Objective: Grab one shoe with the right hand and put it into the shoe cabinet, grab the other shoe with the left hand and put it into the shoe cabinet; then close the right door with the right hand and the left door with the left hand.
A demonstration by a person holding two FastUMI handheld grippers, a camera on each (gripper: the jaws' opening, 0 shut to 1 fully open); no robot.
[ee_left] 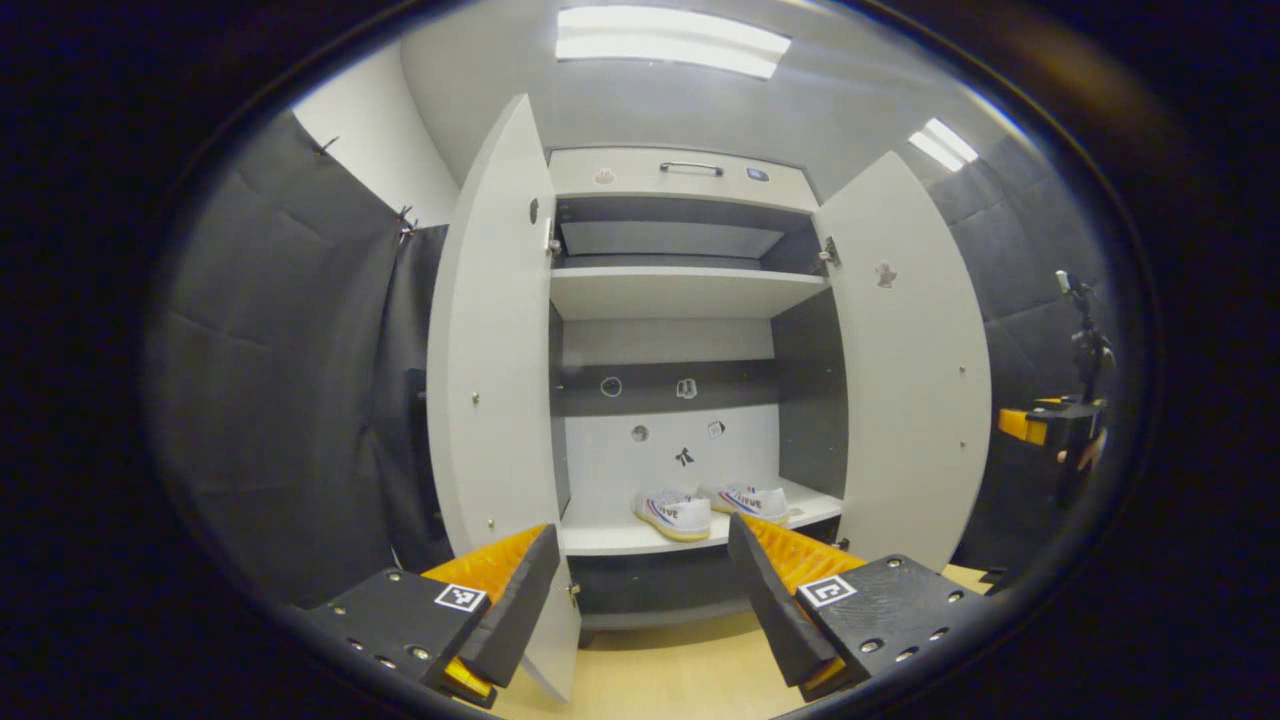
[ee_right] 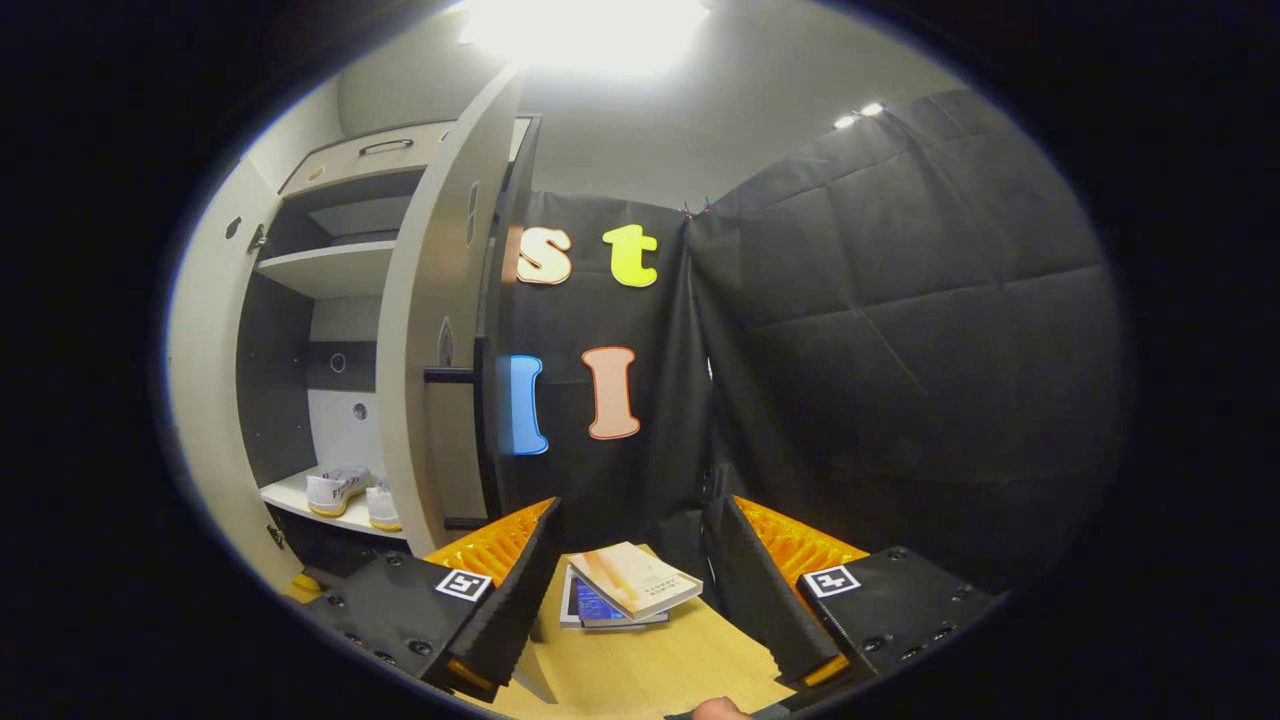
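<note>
Right gripper view: released right gripper (ee_right: pixel 630 590) faces stacked books (ee_right: pixel 625 590) beside right door (ee_right: pixel 435 330).

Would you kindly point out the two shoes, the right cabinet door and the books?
Shoes (ee_left: pixel 712 508): left gripper view, the left shoe's toe.
Right cabinet door (ee_left: pixel 915 370): left gripper view, its inner face.
Books (ee_right: pixel 630 585): right gripper view, top cover.

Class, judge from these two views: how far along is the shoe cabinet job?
Done: both white shoes sit on the pale cabinet's bottom shelf. In hand: nothing; left gripper and right gripper are open. Left: right door and left door stand open.
</note>
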